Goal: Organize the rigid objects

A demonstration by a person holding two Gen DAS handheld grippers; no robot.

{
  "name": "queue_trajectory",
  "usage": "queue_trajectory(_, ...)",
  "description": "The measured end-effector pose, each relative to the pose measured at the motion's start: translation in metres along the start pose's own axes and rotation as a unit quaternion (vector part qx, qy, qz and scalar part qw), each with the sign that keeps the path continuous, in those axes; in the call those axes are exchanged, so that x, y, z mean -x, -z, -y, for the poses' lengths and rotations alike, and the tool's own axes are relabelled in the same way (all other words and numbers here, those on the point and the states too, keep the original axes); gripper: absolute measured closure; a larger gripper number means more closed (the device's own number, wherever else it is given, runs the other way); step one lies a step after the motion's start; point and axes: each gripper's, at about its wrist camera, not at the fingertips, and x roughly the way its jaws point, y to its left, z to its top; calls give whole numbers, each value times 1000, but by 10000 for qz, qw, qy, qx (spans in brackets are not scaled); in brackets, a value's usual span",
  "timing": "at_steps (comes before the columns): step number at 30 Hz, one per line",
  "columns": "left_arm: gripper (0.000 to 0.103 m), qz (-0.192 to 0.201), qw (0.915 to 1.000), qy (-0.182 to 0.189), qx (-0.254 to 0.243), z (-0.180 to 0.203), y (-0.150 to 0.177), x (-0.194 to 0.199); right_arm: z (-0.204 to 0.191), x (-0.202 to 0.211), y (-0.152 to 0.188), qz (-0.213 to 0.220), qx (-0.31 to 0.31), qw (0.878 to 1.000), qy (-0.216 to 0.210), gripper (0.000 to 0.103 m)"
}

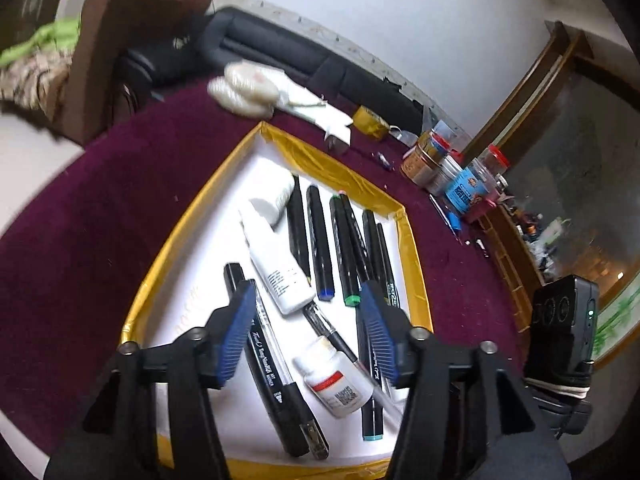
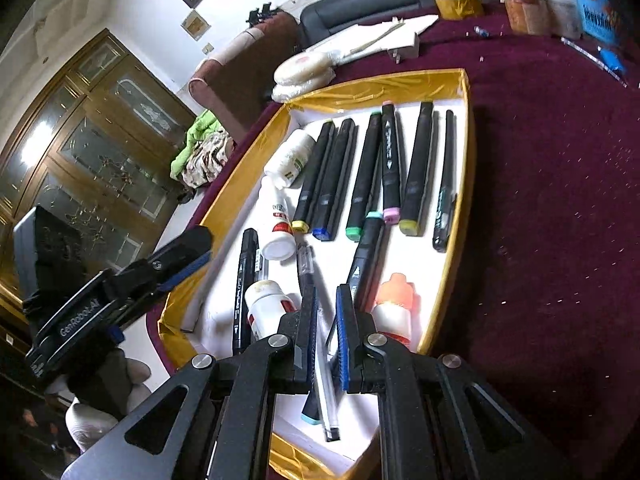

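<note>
Left wrist view: left gripper open, empty, above white gold-rimmed tray holding black markers and three white bottles. Right wrist view: right gripper nearly closed, apparently empty; seven markers aligned.

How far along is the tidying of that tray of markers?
Partly done: six markers lie in a neat row at the tray's far end. Nothing is gripped; the left hand-held gripper hovers open. Near-end markers and small bottles lie jumbled, still to sort.
</note>
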Motion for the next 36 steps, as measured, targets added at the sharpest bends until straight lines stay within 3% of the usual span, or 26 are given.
queue_trajectory(5,36,319,9988,-181,-317,19,1,16,8,25,4,317,-7,9995,74,91)
queue_trajectory(14,35,441,9952,-423,-767,64,11,16,47,72,17,890,-310,9952,262,84)
queue_trajectory(19,32,829,9872,-721,-1159,96,18,25,70,93,23,1161,-512,9912,380,76)
queue_trajectory(22,25,1439,9721,-1087,-1499,121,25,41,82,102,27,1296,-567,9889,462,73)
queue_trajectory(23,17,1674,9655,-1215,-1580,128,28,49,85,105,28,1336,-563,9882,500,73)
queue_trajectory(25,6,2298,9473,-1433,-1713,144,38,66,90,113,32,1445,-514,9861,637,73)
queue_trajectory(26,0,2529,9405,-1429,-1765,150,43,73,91,116,33,1503,-477,9849,712,73)
queue_trajectory(28,0,2878,9283,-1250,-1994,161,50,76,92,122,35,1625,-393,9819,895,69)
queue_trajectory(31,0,2340,9359,-1251,-2316,176,40,54,91,125,38,1758,-333,9777,1095,58)
queue_trajectory(33,0,1966,9425,-1436,-2289,180,35,36,88,125,39,1755,-229,9770,1190,57)
queue_trajectory(36,0,1872,9487,-1402,-2128,180,36,28,81,126,43,1802,-2,9723,1487,52)
